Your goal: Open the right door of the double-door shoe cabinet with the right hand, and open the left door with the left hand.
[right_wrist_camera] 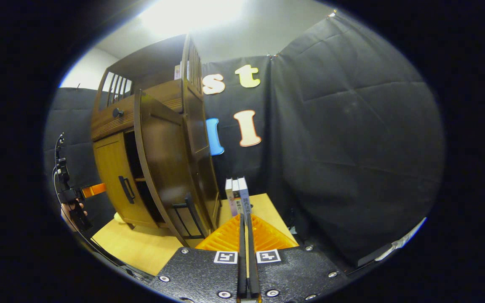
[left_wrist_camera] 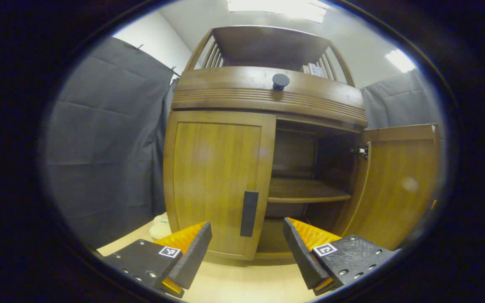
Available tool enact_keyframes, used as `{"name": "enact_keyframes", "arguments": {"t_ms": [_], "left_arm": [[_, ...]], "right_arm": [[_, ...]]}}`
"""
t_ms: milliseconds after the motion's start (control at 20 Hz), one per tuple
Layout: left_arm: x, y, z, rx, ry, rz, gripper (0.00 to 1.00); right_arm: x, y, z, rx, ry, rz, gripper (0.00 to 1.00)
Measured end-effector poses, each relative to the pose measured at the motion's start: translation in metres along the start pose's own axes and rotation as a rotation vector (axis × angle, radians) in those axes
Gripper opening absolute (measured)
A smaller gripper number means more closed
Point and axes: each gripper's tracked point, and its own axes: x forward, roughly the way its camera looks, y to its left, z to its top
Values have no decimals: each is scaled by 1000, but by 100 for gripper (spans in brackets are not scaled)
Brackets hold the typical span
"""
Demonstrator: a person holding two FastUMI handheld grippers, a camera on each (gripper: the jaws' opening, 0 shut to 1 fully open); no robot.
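Left gripper view: left gripper (left_wrist_camera: 247,244) spread wide, empty, just short of closed left door (left_wrist_camera: 217,185) w/ dark handle (left_wrist_camera: 249,213); right door (left_wrist_camera: 398,185) swung open, shelf (left_wrist_camera: 305,191) inside. Right gripper view: cabinet (right_wrist_camera: 150,147) side-on, books (right_wrist_camera: 237,195) on table (right_wrist_camera: 141,246), right gripper (right_wrist_camera: 244,235) fingers pressed together, nothing held

Dark cloth walls (left_wrist_camera: 103,139) enclose the booth, creased in squares, with a pale wall (left_wrist_camera: 158,40) rising above them to the left ahead of the left hand-held gripper. Bright ceiling lights (left_wrist_camera: 400,61) glare overhead. A light wooden bench (right_wrist_camera: 141,248) spreads below. Ahead of the right hand-held gripper, upright books (right_wrist_camera: 237,195) stand on the bench, near the cloth.
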Motion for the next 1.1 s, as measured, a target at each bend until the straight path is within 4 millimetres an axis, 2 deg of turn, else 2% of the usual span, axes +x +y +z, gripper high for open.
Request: {"name": "enact_keyframes", "arguments": {"t_ms": [50,100,150,250,300,400,500,550,650,700,750,850,950,1000,1050,1100], "left_arm": [[13,2,3,8,-1,-14,100],[27,5,5,15,1,-26,100],[38,6,5,18,6,-39,100],[59,6,2,17,12,-67,97],[71,7,-4,17,18,-73,100],[95,5,-12,20,31,-85,98],[116,-1,-13,43,43,-89,98],[124,-6,-11,58,49,-90,98],[139,-19,0,77,49,-96,90],[149,-22,-1,82,46,-103,86],[148,-19,0,90,44,-95,83],[154,-20,-15,87,61,-121,75],[157,-30,-19,71,58,-161,52],[160,-32,-19,71,46,-155,40],[157,-31,-19,88,34,-157,28],[155,-29,-20,102,24,-159,27]], "right_arm": [[-4,2,5,5,-22,-29,4],[-9,6,8,10,-39,-55,11],[-12,10,9,17,-46,-80,12],[-19,18,7,36,-47,-125,42],[-24,22,7,46,-53,-141,56],[-33,29,11,62,-80,-175,84],[-41,32,8,66,-93,-221,93],[-47,33,6,63,-94,-241,90],[-58,37,-3,64,-78,-272,93],[-62,40,-8,68,-66,-285,95],[-65,44,-12,73,-56,-295,93],[-68,52,-15,85,-45,-313,91],[-71,62,-16,86,-49,-324,91],[-70,69,-15,83,-51,-323,95],[-71,77,-16,78,-50,-323,95],[-72,87,-16,71,-45,-320,95]]}}
